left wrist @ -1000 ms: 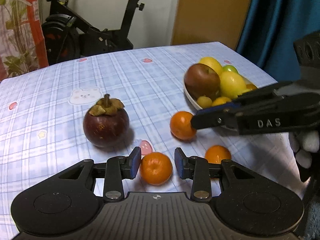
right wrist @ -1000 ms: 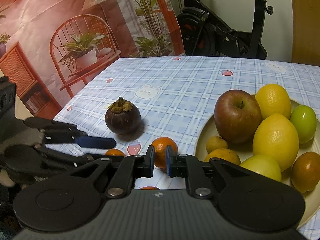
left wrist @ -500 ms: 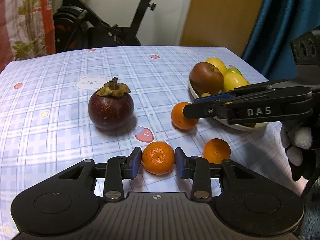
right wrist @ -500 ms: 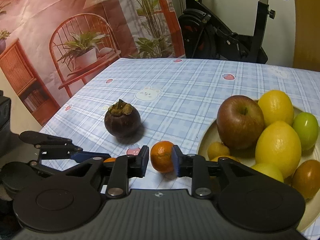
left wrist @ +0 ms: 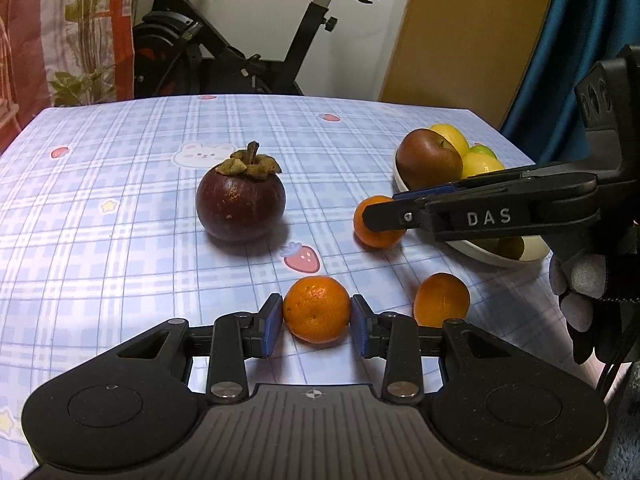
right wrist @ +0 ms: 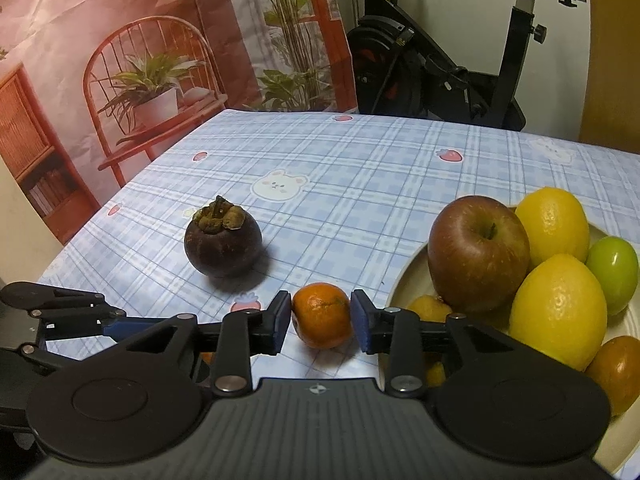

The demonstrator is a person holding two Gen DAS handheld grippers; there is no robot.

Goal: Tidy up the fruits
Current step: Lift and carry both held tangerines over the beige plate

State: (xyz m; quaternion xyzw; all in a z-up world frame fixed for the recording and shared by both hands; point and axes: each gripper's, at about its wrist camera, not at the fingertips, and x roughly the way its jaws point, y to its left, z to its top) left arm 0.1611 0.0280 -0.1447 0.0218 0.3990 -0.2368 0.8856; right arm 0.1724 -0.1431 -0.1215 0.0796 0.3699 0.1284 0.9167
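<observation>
In the left wrist view my left gripper (left wrist: 316, 326) has its blue pads touching both sides of a small orange mandarin (left wrist: 317, 309) that rests on the checked tablecloth. A second mandarin (left wrist: 441, 299) lies just to its right. In the right wrist view my right gripper (right wrist: 322, 322) is open around a third mandarin (right wrist: 322, 315) beside the plate, with small gaps at each pad. That mandarin also shows in the left wrist view (left wrist: 374, 222). A dark purple mangosteen (left wrist: 240, 203) stands upright mid-table, also in the right wrist view (right wrist: 222, 242).
A cream plate (right wrist: 412, 276) at the right holds an apple (right wrist: 478, 252), lemons (right wrist: 558, 312), a green fruit (right wrist: 612, 268) and other small fruits. An exercise bike (left wrist: 240, 48) stands beyond the table's far edge. A blue curtain (left wrist: 580, 40) hangs at the right.
My left gripper has narrowed onto its mandarin. My right gripper opened from nearly shut and moved forward so that its pads flank the mandarin by the plate.
</observation>
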